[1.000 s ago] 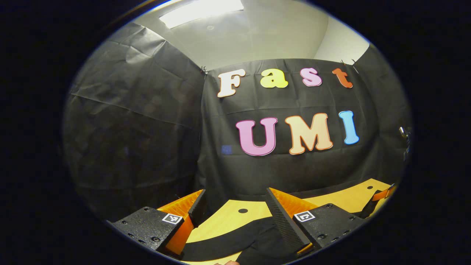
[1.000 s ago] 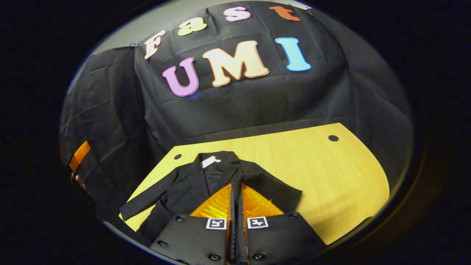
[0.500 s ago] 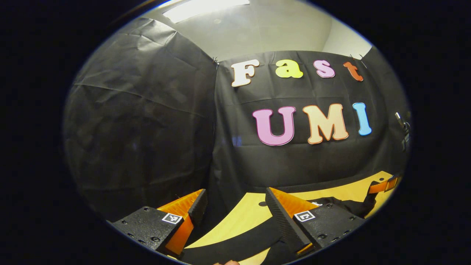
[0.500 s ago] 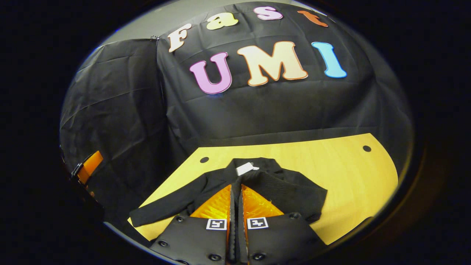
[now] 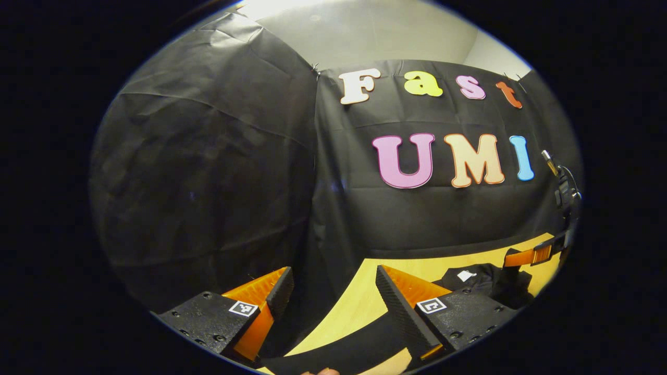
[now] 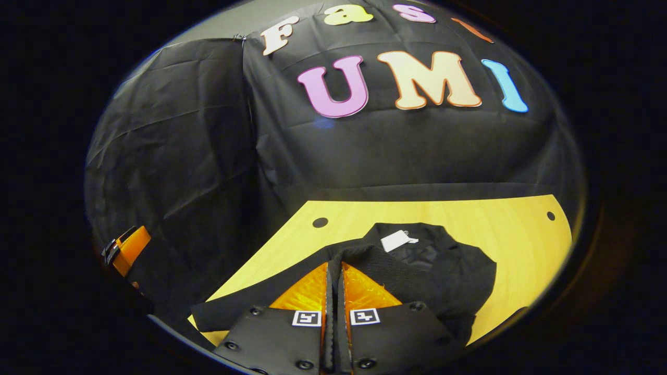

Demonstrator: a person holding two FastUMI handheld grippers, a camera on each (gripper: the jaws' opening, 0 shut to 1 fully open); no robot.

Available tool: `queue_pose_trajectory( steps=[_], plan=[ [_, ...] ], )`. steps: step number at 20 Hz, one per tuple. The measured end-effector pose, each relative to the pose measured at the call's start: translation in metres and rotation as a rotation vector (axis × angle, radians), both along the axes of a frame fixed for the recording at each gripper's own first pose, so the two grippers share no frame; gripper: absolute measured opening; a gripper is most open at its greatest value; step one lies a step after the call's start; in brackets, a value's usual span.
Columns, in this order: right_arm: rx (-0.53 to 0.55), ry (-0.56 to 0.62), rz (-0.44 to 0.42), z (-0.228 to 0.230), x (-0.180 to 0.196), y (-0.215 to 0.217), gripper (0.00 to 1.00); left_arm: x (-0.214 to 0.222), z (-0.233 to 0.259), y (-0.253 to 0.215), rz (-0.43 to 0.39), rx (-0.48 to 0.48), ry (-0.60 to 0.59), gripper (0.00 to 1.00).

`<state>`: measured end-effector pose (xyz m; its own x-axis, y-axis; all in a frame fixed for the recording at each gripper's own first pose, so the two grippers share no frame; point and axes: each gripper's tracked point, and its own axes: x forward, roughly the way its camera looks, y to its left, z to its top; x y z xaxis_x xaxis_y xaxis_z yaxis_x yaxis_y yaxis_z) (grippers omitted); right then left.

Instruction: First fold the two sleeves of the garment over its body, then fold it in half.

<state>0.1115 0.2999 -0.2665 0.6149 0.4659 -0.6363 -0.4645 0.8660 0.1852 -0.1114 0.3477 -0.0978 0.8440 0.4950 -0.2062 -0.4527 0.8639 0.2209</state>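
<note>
Black garment (image 6: 432, 265): lies on the table, collar toward the far wall, a white tag (image 6: 396, 240) at the neck.
Table (image 6: 521, 234): pale yellow wood, with small dark round holes near its far corners (image 6: 320, 222).
Right gripper (image 6: 333, 271): low over the garment, its fingers pressed together on a dark ribbed cuff of the sleeve (image 6: 375, 258), carried over the body of the garment.
Other sleeve (image 6: 245, 307): stretches flat toward the left edge of the table in the right gripper view.
Left gripper (image 5: 333, 284): fingers spread apart, nothing between them, above the table's left end; the dark sleeve (image 5: 354, 349) crosses below them.
In the way: the right gripper's own fingers hide the garment's front.
Surroundings: wrinkled black cloth wall (image 5: 208, 172) behind the table.
</note>
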Motion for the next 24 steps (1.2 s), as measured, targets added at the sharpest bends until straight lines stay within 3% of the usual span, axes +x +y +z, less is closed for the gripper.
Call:
queue_pose_trajectory(
  steps=[4,5,6,8,11,15,23,24],
  plan=[
    [-0.022,0.037,0.017,-0.025,0.000,0.029,0.06,-0.022,-0.027,0.020,0.025,-0.011,0.065,0.95],
    [-0.021,0.034,0.010,-0.024,0.001,0.031,0.05,-0.028,-0.037,0.025,0.033,-0.021,0.085,0.99],
    [-0.012,0.009,-0.003,-0.018,0.004,0.034,0.36,-0.036,-0.048,0.027,0.041,-0.033,0.111,0.94],
    [-0.013,-0.047,-0.034,-0.005,0.014,0.030,1.00,-0.053,-0.076,0.032,0.057,-0.058,0.179,0.95],
    [-0.029,-0.061,-0.047,-0.004,0.013,0.021,0.94,-0.072,-0.113,0.035,0.077,-0.107,0.255,0.95],
    [-0.060,-0.066,-0.064,0.000,0.007,0.000,0.98,-0.092,-0.162,0.037,0.138,-0.198,0.339,0.95],
    [-0.114,-0.045,-0.083,-0.005,-0.005,-0.029,0.93,-0.139,-0.221,0.036,0.243,-0.330,0.472,0.96],
    [-0.119,-0.047,-0.081,-0.004,-0.006,-0.030,0.97,-0.142,-0.226,0.034,0.256,-0.339,0.482,0.96]
  ],
)
